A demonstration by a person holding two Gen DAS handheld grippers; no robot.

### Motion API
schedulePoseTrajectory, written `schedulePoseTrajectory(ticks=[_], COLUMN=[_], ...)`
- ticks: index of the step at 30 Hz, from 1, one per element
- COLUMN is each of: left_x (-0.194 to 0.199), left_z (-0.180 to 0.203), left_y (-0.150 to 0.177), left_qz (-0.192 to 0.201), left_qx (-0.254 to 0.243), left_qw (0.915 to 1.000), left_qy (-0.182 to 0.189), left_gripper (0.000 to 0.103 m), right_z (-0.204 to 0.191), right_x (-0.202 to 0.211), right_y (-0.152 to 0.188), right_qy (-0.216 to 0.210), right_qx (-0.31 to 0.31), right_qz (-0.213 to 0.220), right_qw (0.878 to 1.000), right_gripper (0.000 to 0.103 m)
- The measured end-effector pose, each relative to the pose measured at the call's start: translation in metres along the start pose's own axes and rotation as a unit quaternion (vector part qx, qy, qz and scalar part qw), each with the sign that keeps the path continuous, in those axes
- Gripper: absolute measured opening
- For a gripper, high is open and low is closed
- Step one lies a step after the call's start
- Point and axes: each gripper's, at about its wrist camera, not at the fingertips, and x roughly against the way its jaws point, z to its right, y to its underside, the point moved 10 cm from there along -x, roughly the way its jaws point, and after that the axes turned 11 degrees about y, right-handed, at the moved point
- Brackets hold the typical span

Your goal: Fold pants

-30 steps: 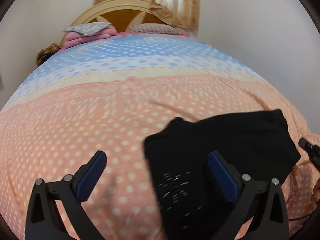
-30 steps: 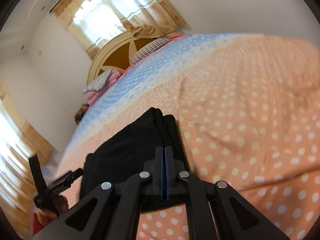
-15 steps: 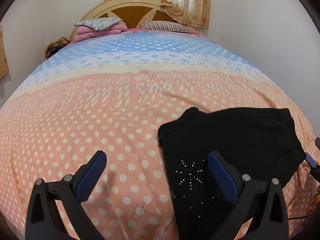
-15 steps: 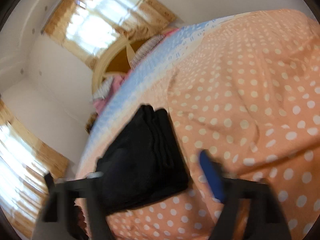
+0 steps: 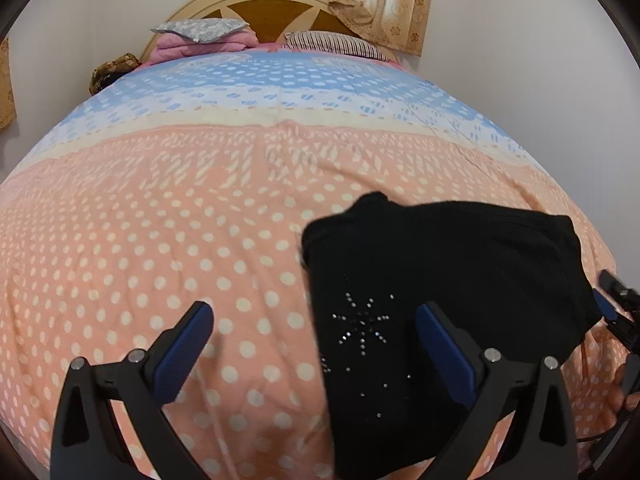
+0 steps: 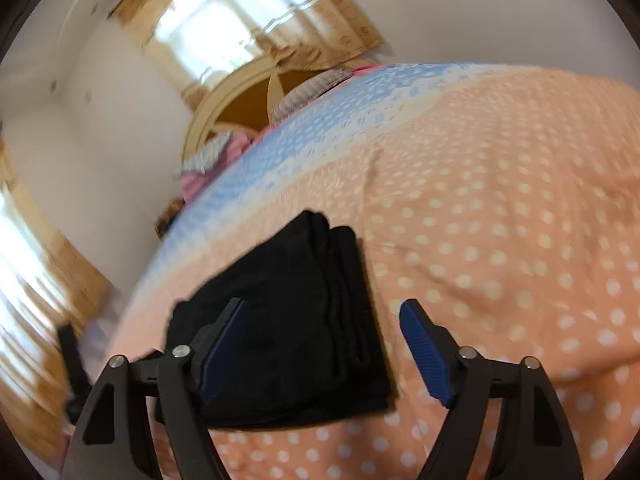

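Note:
The black pants (image 5: 440,288) lie folded into a compact stack on the bedspread, with a star of small studs facing up. In the right wrist view the pants (image 6: 288,320) show their layered folded edges. My left gripper (image 5: 316,336) is open and empty, hovering just above the near left part of the pants. My right gripper (image 6: 324,344) is open and empty, held above the near edge of the stack. Its tip also shows at the right edge of the left wrist view (image 5: 616,304).
The bed is covered by a peach and blue dotted bedspread (image 5: 160,220). Pillows (image 5: 200,32) and a wooden headboard (image 5: 276,12) are at the far end. A curtained window (image 6: 240,20) is behind it. A white wall (image 5: 540,60) runs along the right.
My right gripper has opened and let go of the pants, then pulled back a little. The left gripper stayed open and drew back slightly from the stack.

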Motion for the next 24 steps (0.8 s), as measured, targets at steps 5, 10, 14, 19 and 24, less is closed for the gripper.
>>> schedulePoseTrajectory(ticks=[5, 10, 14, 19, 24], left_x=[-0.006, -0.009, -0.014, -0.017, -0.015], left_z=[0.0, -0.002, -0.003, -0.007, -0.001], left_y=[0.005, 0.008, 0.013, 0.018, 0.021], left_qz=[-0.011, -0.018, -0.028, -0.037, -0.05], left_qx=[0.008, 0.017, 0.03, 0.07, 0.091], left_qw=[0.9999, 0.9997, 0.9991, 0.9965, 0.9928], left_qy=[0.003, 0.003, 0.007, 0.028, 0.059], left_gripper=[0.103, 0.103, 0.103, 0.103, 0.103], right_z=[-0.002, -0.005, -0.015, -0.02, -0.018], right_x=[-0.027, -0.025, -0.023, -0.022, -0.023], right_y=[0.022, 0.031, 0.038, 0.042, 0.042], right_qy=[0.021, 0.021, 0.027, 0.038, 0.028], right_qx=[0.021, 0.027, 0.066, 0.092, 0.079], right_qz=[-0.047, -0.054, -0.052, -0.042, -0.043], right_qw=[0.998, 0.998, 0.996, 0.994, 0.995], right_gripper=[0.062, 0.062, 0.04, 0.035, 0.036])
